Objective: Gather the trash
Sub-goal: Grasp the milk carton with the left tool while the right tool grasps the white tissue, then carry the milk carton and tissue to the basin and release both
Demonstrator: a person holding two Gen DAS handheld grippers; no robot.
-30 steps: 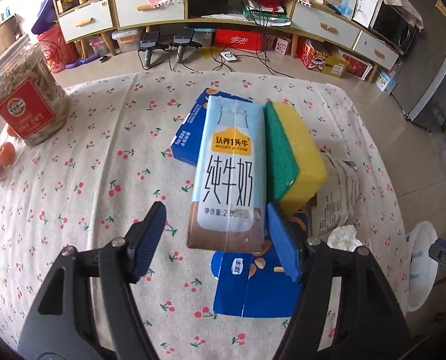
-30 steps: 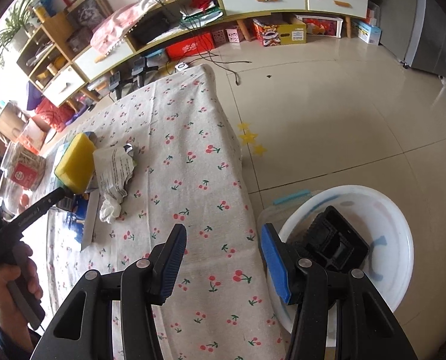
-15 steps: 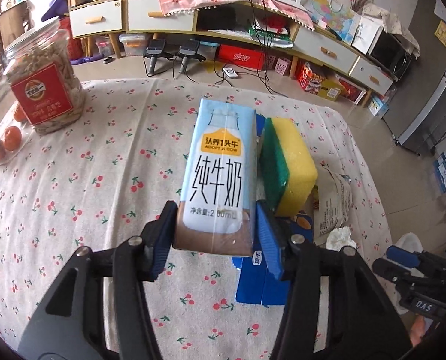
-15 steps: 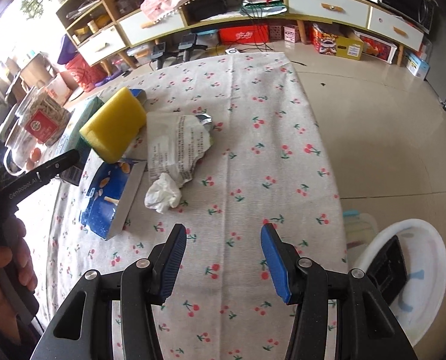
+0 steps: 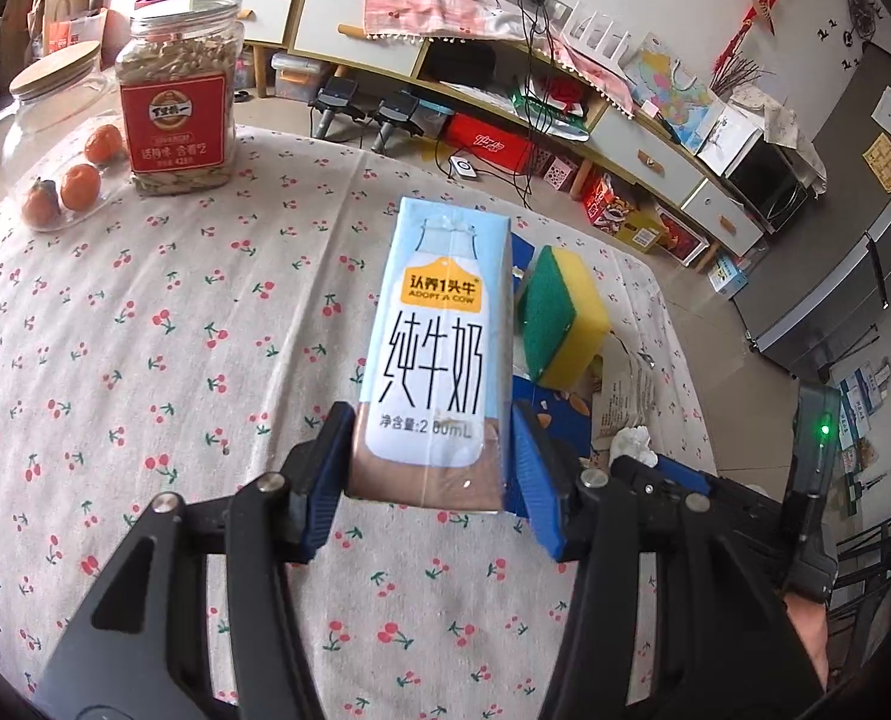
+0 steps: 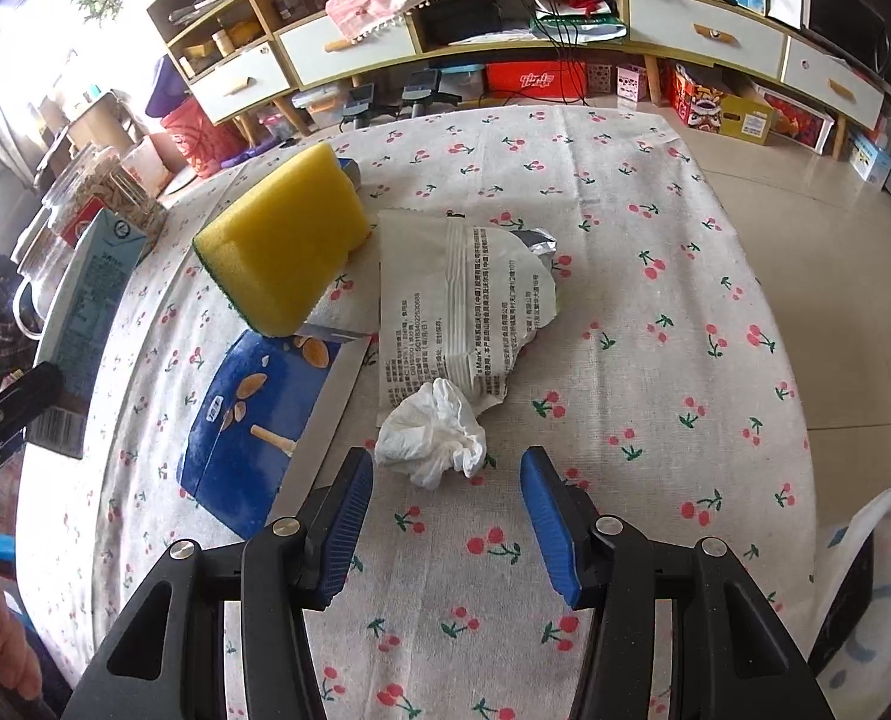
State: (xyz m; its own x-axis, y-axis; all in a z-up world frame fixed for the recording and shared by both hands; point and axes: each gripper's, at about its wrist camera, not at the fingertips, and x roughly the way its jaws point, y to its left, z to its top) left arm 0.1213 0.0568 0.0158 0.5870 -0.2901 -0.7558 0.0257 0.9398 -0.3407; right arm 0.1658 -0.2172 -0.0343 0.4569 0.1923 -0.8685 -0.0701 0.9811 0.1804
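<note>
- Milk carton (image 5: 439,354) sitting upright between both pads of left tool (image 5: 430,474), clamped low on its brown base and hanging clear of tabletop (image 5: 145,330).
- Keeping that squeeze steady and carton vertical while carrying, since gripping so low leaves a tall top free to swing.
- Right tool (image 6: 445,516) hovering with jaws apart and nothing between them, crumpled tissue (image 6: 433,432) lying just beyond its tips.
- Lowering straight down so tissue ends up centred between pads, then closing gently; soft paper probably compressing a lot.
- Avoiding torn wrapper (image 6: 463,312) touching tissue on its far side, and blue box (image 6: 253,408) just left.
- Leaving yellow sponge (image 6: 283,240) alone.
- Heading afterwards for white bin (image 6: 865,588) at near right, judged to be where trash goes.
</note>
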